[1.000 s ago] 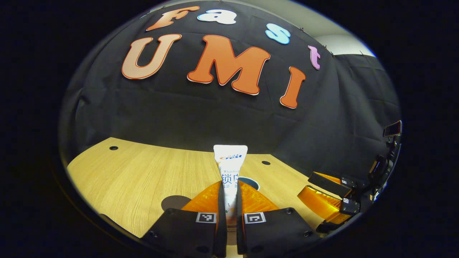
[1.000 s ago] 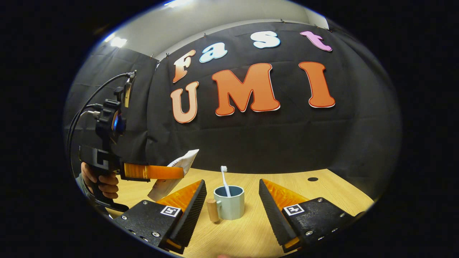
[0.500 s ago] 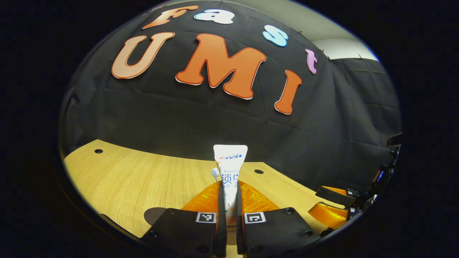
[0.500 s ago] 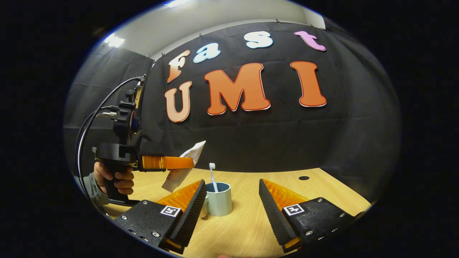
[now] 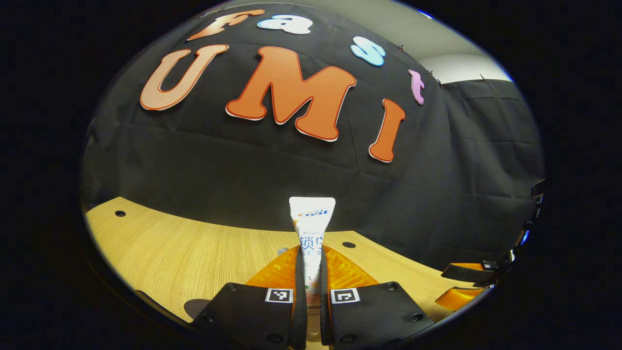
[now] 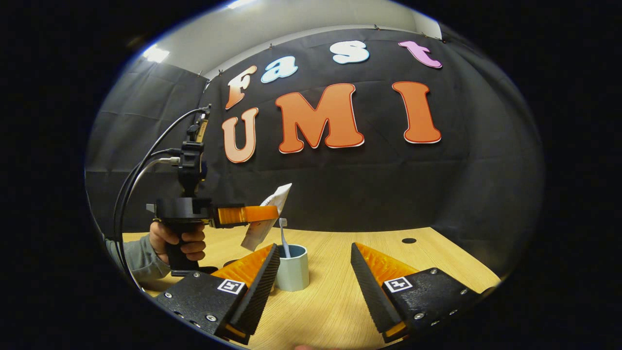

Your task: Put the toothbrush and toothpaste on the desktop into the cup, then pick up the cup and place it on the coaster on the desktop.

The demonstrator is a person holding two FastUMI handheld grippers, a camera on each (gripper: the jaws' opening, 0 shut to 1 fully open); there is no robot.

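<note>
My right tongs [image 6: 315,284] stand wide open low over the counter [image 6: 340,306], nothing between their fingers. Just beyond my left-hand finger sits the cup [image 6: 292,268] on the counter, with the toothbrush [image 6: 284,238] standing in it, bristles up. To the left and farther off I see my left tongs [image 6: 272,214] held level above the cup, clamped on the toothpaste [image 6: 266,218], which hangs tilted with its flat end up and its lower end just beside the toothbrush head. A hand [image 6: 177,240] in a grey sleeve grips that handle, cables looping from it.
</note>
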